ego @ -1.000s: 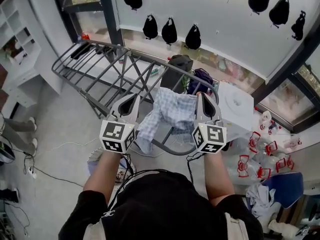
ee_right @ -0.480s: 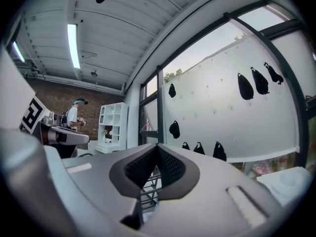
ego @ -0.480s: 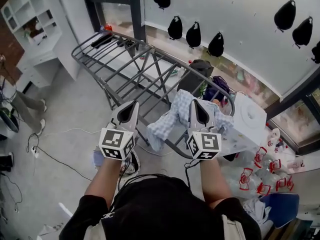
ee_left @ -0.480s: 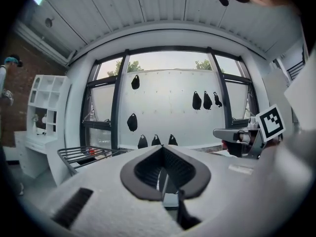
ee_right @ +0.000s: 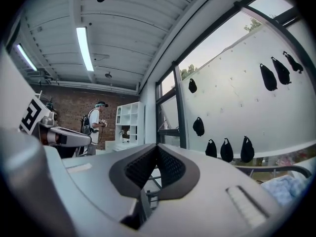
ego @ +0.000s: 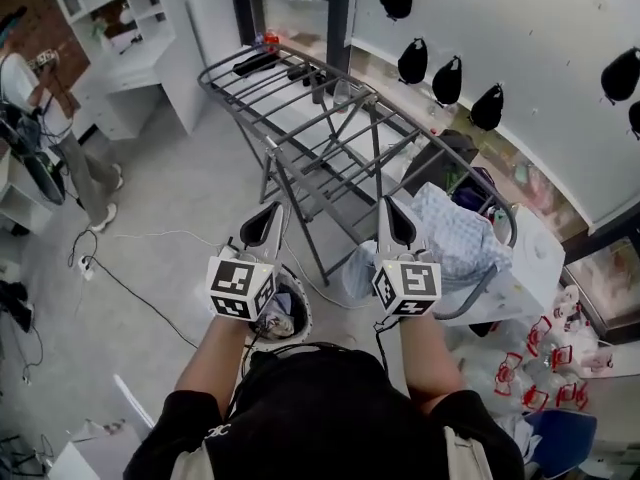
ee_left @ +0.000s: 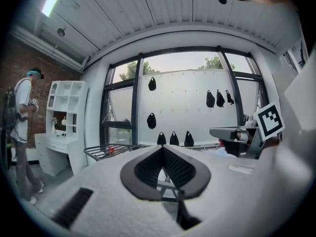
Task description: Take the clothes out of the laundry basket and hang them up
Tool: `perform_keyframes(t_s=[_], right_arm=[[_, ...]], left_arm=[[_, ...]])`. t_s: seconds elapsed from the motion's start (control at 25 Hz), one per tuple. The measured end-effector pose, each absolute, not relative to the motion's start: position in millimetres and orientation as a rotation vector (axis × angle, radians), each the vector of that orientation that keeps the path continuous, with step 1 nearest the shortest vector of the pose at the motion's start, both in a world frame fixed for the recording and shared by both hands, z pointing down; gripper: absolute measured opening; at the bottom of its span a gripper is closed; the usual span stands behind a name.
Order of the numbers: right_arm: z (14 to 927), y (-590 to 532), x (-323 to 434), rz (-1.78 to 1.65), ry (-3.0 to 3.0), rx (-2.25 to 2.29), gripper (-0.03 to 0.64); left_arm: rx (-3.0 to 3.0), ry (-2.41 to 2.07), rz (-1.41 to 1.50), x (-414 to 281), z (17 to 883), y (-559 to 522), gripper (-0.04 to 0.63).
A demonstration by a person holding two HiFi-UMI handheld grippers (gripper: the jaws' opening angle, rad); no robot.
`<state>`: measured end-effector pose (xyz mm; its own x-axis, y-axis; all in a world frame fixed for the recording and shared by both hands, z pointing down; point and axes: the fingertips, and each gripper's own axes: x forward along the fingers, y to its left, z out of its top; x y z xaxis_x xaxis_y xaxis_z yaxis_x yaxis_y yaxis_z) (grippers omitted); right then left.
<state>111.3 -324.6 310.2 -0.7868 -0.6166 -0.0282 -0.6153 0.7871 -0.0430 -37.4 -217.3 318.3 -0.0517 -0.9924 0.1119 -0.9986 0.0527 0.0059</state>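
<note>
A blue checked garment [ego: 455, 240] lies draped over the near right end of the grey drying rack [ego: 300, 98]. Both grippers are held level in front of me, side by side. My left gripper [ego: 271, 212] is shut and empty, above a round white laundry basket [ego: 301, 306] with clothes inside. My right gripper [ego: 387, 206] is also shut and empty, just left of the garment and apart from it. In the left gripper view the jaws [ee_left: 163, 149] meet with nothing between them. The right gripper view shows the same of its jaws [ee_right: 157, 149], with the garment [ee_right: 285, 187] at the lower right.
A person [ego: 42, 103] stands at the far left beside white shelving [ego: 120, 38]. Cables [ego: 130, 288] trail across the floor. Black bags [ego: 448, 78] hang on the white wall behind the rack. Red and white clutter [ego: 545, 373] lies at the right.
Both grippers have swung left, away from the checked garment that lay between them. The garment stays draped on the rack's end. The laundry basket has come into view under the left gripper.
</note>
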Motion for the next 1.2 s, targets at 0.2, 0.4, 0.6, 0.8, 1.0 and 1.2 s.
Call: perform_keyframes(t_s=[0.2, 0.4, 0.6, 0.8, 1.0, 1.2], right_arm=[[313, -273, 30, -0.032, 2.96, -0.965, 0.014], [324, -224, -44, -0.066, 2.985, -0.943, 0.014], [355, -179, -101, -0.12, 3.037, -0.918, 0.014], [395, -148, -140, -0.211, 3.129, -0.899, 0.014], [438, -130, -162, -0.22, 3.255, -0.885, 0.014], [494, -115, -170, -0.268, 3.393, -0.852, 0.015]], left_arm=[[2.076, -2.261, 0.191, -109, 320, -160, 0.002], [2.039, -2.296, 0.234, -181, 328, -105, 0.002], [1.989, -2.258, 0.241, -234, 365, -59, 0.002], [1.923, -2.226, 0.285, -273, 402, -27, 0.002], [1.863, -2.16, 0.3, -294, 445, -9, 0.002], [1.794, -2.058, 0.333, -298, 503, 8, 0.002]])
